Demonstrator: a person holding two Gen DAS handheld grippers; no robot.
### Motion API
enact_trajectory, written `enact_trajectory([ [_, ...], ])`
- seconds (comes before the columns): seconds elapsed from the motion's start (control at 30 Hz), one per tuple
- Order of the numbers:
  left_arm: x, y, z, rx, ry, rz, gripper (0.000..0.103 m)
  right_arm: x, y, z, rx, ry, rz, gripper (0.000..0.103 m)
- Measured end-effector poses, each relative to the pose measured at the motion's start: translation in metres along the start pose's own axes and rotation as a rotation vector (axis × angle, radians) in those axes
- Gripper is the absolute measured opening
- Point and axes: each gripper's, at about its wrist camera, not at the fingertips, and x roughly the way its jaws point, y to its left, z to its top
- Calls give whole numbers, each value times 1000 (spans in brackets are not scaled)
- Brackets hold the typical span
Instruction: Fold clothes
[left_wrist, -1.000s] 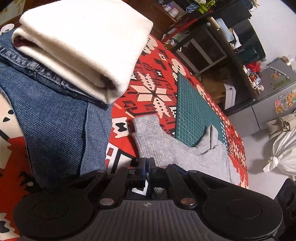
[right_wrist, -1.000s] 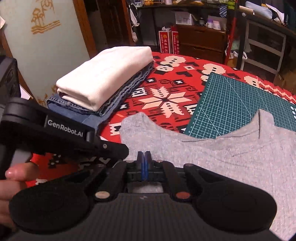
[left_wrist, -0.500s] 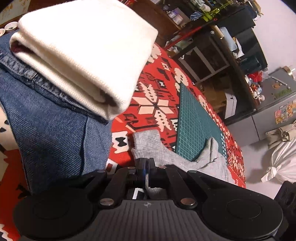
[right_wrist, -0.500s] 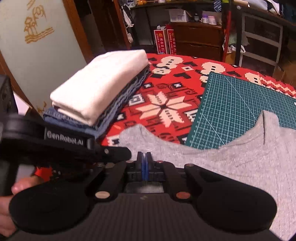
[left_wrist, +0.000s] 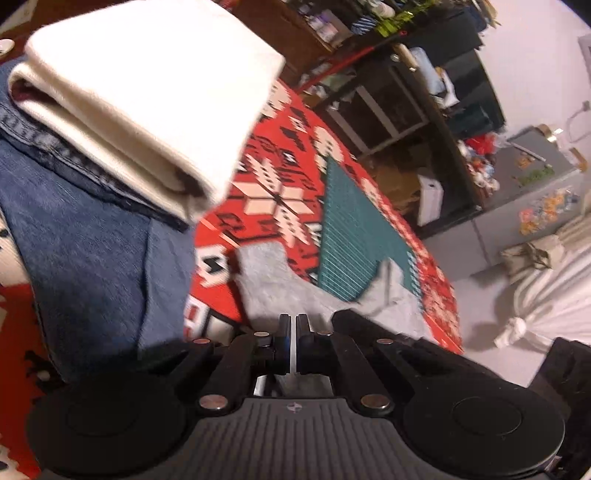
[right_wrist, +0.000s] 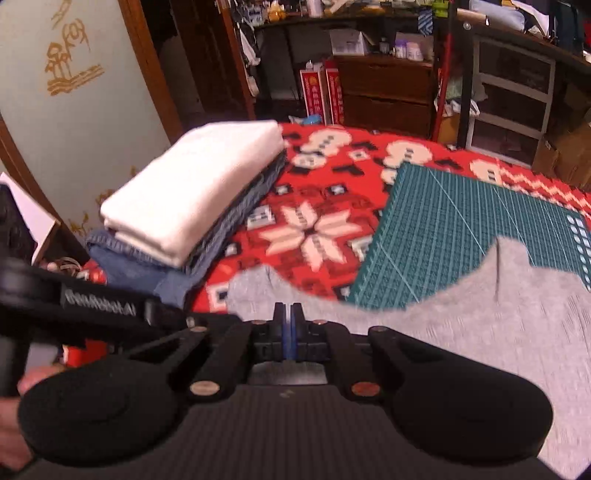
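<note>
A grey shirt (left_wrist: 280, 291) lies partly on the red patterned tablecloth (left_wrist: 273, 173) and partly on a green cutting mat (left_wrist: 351, 229). My left gripper (left_wrist: 291, 332) is shut on the shirt's near edge, with a thin sliver of cloth between the pads. In the right wrist view the grey shirt (right_wrist: 480, 314) spreads to the right, its neckline curving over the mat (right_wrist: 461, 229). My right gripper (right_wrist: 287, 317) is shut on the same near edge, blue pads together. Both pinch points sit close side by side.
A folded white garment (left_wrist: 147, 92) lies on folded blue jeans (left_wrist: 85, 236) at the table's left, close to the shirt. The left tool's black body (right_wrist: 96, 310) and a hand (right_wrist: 14, 406) sit left of my right gripper. Shelves and drawers (right_wrist: 388, 92) stand beyond the table.
Both grippers have stayed shut and risen away from the table. The shirt's near edge has come up with them, and the shirt looks smaller and more bunched in the left view.
</note>
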Motion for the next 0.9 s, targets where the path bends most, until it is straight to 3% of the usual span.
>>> enact_trajectory([
  [0.13, 2, -1, -7, -1, 46, -51, 2, -1, 6, -17, -22, 23, -2, 3],
  [0.53, 18, -22, -41, 98, 161, -7, 2, -26, -5, -48, -17, 43, -21, 3],
  [0.9, 11, -26, -59, 131, 183, 17, 2, -54, -21, -75, -15, 68, -31, 3],
])
